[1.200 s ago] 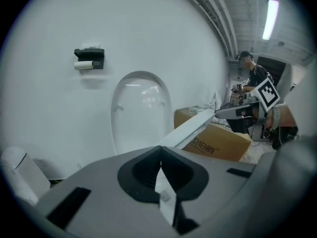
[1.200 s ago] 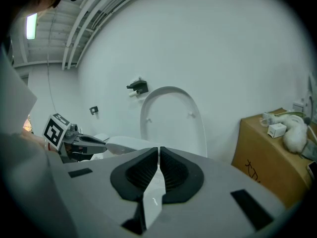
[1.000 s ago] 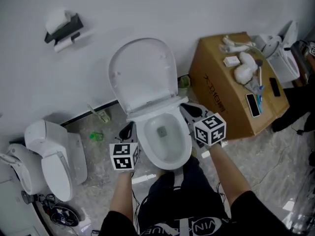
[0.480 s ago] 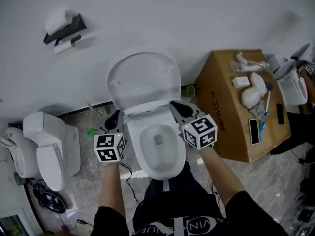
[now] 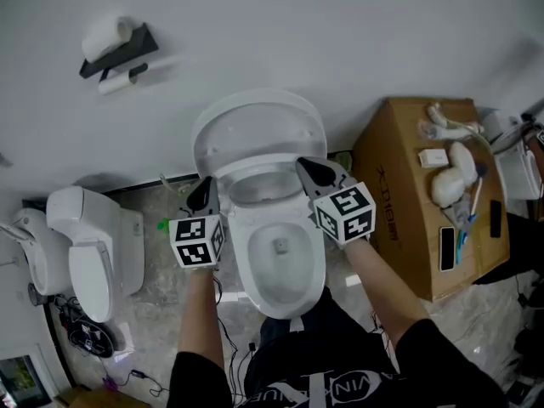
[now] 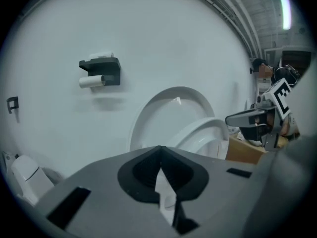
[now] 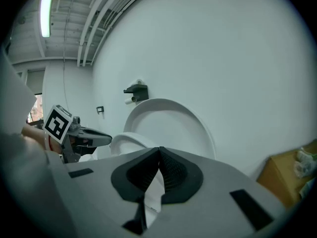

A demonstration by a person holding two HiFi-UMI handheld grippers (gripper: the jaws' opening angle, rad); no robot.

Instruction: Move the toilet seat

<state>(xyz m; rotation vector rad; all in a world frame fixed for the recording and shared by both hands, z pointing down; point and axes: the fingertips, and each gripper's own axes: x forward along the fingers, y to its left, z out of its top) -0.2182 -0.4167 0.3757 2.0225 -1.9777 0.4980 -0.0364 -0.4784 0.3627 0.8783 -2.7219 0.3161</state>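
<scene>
Both pressed together, left gripper (image 5: pixel 202 194) and right gripper (image 5: pixel 308 169) flank toilet seat (image 6: pixel 202 128) above marbled floor (image 5: pixel 157 317).

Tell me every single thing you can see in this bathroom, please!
toilet: 1, white, middle, against the wall
lid: 1, white, upright against the wall
seat: 1, white, tilted partway up
second toilet: 1, white, on the floor, left
paper holder: 1, black, high on the wall, holding white rolls
cardboard box: 1, brown, right of the toilet
phone: 1, black, on the box
white items: several, on the box, too small to name
green thing: 1, floor left of the toilet
left gripper: 1, grey, shut, at the seat's left edge
right gripper: 1, grey, shut, at the seat's right edge
arms: 2, black sleeves, bottom
</scene>
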